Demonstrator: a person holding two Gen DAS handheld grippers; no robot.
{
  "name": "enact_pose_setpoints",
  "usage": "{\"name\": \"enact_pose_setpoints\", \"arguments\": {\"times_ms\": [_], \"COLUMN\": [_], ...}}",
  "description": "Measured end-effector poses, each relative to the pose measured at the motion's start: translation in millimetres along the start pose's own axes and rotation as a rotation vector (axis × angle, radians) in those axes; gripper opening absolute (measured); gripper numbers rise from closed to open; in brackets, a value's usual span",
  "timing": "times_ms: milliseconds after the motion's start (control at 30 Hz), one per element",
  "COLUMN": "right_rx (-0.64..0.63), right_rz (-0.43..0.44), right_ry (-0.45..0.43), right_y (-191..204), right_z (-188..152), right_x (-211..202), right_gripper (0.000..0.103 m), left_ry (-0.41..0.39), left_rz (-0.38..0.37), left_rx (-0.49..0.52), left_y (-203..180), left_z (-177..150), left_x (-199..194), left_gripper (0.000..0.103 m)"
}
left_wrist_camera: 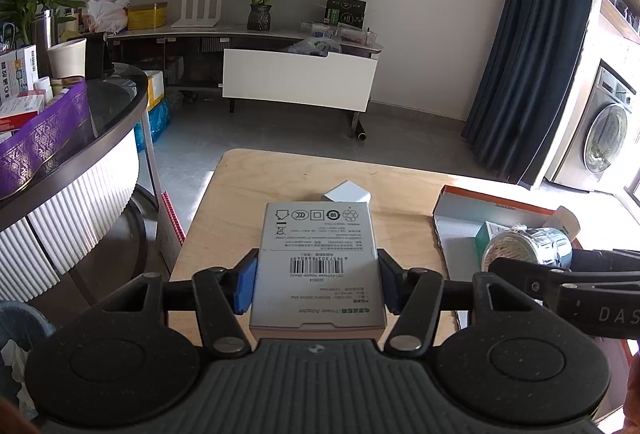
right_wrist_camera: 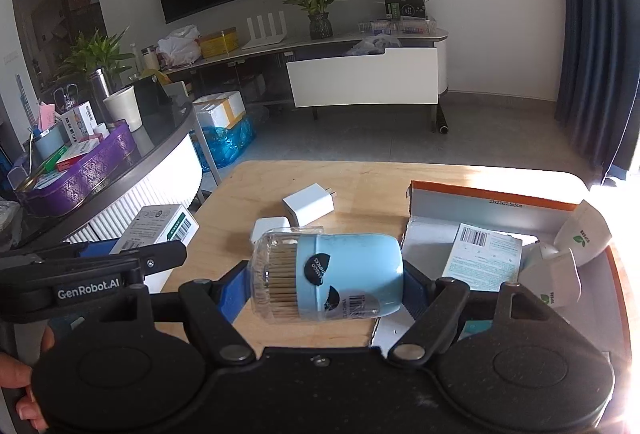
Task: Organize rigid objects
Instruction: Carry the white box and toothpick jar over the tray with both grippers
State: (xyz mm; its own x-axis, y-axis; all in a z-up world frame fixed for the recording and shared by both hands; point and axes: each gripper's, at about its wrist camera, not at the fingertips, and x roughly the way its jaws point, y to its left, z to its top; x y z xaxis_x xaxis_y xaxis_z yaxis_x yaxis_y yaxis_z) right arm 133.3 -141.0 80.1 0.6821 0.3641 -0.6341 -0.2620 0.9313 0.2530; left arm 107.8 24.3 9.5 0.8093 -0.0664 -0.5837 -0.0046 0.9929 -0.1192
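My left gripper (left_wrist_camera: 318, 274) is shut on a grey power adapter box (left_wrist_camera: 316, 234), its blue pads pressed on both long sides, above the wooden table (left_wrist_camera: 224, 202). The same box (right_wrist_camera: 160, 230) shows at the left of the right wrist view. My right gripper (right_wrist_camera: 324, 286) is shut on a pale blue toothpick jar (right_wrist_camera: 344, 274) lying sideways between the pads, clear lid to the left. That jar (left_wrist_camera: 528, 246) also appears at the right of the left wrist view. An orange-edged cardboard tray (right_wrist_camera: 492, 194) lies just right of the jar.
A white plug charger (right_wrist_camera: 308, 204) and a second white block (right_wrist_camera: 270, 226) lie mid-table. The tray holds a barcoded packet (right_wrist_camera: 484, 258) and white pouches (right_wrist_camera: 584, 234). A round glass table with a purple basket (right_wrist_camera: 80, 174) stands at the left.
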Motion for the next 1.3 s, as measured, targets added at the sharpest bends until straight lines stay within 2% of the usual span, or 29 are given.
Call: {"name": "enact_pose_setpoints", "arguments": {"times_ms": [533,1300], "right_rx": [0.013,0.063], "right_rz": [-0.016,-0.073], "right_ry": [-0.041,-0.133], "right_y": [-2.7,-32.7], "right_z": [-33.6,-58.4], "right_x": [-57.8,-114.3], "right_gripper": [0.091,0.091], "left_ry": [-0.038,-0.069], "left_rz": [0.001,-0.064], "left_rx": [0.023,0.081], "left_y": [-23.4,-64.6], "left_z": [-17.8,-39.6], "left_x": [-33.4,-61.0], "left_gripper": [0.059,0.059]}}
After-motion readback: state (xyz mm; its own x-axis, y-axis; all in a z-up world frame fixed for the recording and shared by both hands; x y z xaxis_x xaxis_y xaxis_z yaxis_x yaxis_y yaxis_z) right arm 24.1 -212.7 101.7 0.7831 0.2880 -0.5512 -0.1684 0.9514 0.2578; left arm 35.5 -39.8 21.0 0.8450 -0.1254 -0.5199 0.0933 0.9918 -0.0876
